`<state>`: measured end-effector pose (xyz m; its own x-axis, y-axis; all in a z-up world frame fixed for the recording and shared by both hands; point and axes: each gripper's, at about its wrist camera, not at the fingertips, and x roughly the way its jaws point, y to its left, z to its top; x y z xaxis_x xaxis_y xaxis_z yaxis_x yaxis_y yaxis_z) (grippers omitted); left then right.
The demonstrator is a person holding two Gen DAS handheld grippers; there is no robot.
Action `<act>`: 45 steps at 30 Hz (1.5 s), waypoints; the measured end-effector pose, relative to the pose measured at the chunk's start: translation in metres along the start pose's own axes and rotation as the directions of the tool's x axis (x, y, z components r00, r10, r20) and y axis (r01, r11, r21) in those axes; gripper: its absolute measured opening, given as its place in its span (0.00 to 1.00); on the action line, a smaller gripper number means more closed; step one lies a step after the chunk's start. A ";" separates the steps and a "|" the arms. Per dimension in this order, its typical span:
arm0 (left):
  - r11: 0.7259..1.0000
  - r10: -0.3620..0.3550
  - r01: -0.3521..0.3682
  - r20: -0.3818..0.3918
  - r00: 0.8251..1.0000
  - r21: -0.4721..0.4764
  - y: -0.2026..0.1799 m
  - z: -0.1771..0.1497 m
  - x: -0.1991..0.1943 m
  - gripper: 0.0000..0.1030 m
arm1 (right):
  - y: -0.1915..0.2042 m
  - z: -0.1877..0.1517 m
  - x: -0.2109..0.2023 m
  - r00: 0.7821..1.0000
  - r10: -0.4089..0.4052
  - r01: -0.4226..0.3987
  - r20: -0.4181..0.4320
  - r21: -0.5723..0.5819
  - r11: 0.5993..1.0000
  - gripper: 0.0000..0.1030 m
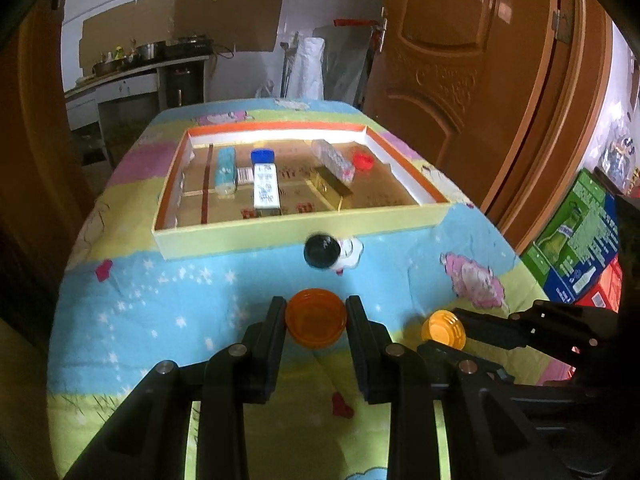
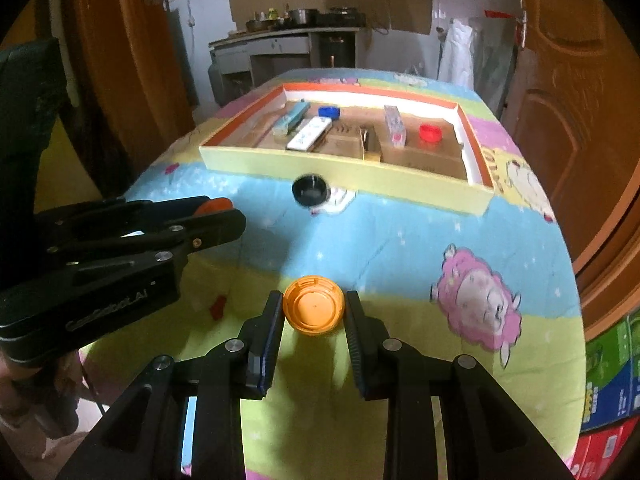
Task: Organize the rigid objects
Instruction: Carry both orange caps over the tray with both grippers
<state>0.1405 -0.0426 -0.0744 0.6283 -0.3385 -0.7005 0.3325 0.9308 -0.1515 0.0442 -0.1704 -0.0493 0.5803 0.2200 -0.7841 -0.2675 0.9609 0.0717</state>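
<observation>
Your left claw [image 1: 316, 320] grips an orange cap [image 1: 316, 323], open side facing back at you, a pad pressed on either side of its rim. Your right claw [image 2: 314, 312] pinches a second, paler cap [image 2: 313, 310] the same way, hollow side up, narrow between the pads. Both caps look clear of the cloth [image 1: 192, 292], though how far you cannot tell from these views.

Straight ahead of both claws lies the tray [image 1: 256, 236], its near wall running crosswise to your reach, so each cap has to go up and over that wall before it comes down. The long axis of the tray runs side to side; your left claw lines up with about its middle, while your right sits off towards its right half.

Between you and that wall sits a black cap [image 1: 321, 251], just short of the tray and nearly in the left claw's path; pass above it or to one side.

Inside the tray, a red cap [image 1: 363, 160] rests far right and a blue cap [image 1: 262, 155] far middle, with boxes [image 1: 266, 190] lying lengthwise towards you. Bare floor shows near the red cap and along the near right part, which seems the roomiest landing. Your claws hang close beside each other, so move one at a time.
</observation>
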 end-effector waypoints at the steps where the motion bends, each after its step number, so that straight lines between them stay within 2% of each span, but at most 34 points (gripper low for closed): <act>1: 1.000 0.004 -0.004 0.006 1.000 -0.002 0.001 0.004 -0.001 0.30 | 0.000 0.005 -0.001 1.000 0.000 0.000 0.008 -0.002 1.000 0.30; 13: 0.999 0.017 -0.015 0.059 0.998 -0.032 0.013 0.047 -0.003 0.30 | -0.018 0.055 -0.006 0.996 -0.023 0.024 0.089 -0.005 1.000 0.30; 20: 1.000 0.014 -0.012 0.085 0.996 -0.023 0.012 0.076 0.006 0.30 | -0.037 0.077 0.000 0.994 -0.043 0.041 0.103 0.016 0.999 0.30; 45: 1.000 -0.017 0.016 0.048 0.999 0.015 0.012 0.152 0.080 0.30 | -0.094 0.134 0.049 0.992 -0.095 0.091 0.088 0.042 0.995 0.30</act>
<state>0.3017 -0.0791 -0.0259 0.6560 -0.3600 -0.6634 0.3531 0.9232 -0.1519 0.2006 -0.2277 -0.0122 0.6686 0.1421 -0.7299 -0.1810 0.9831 0.0256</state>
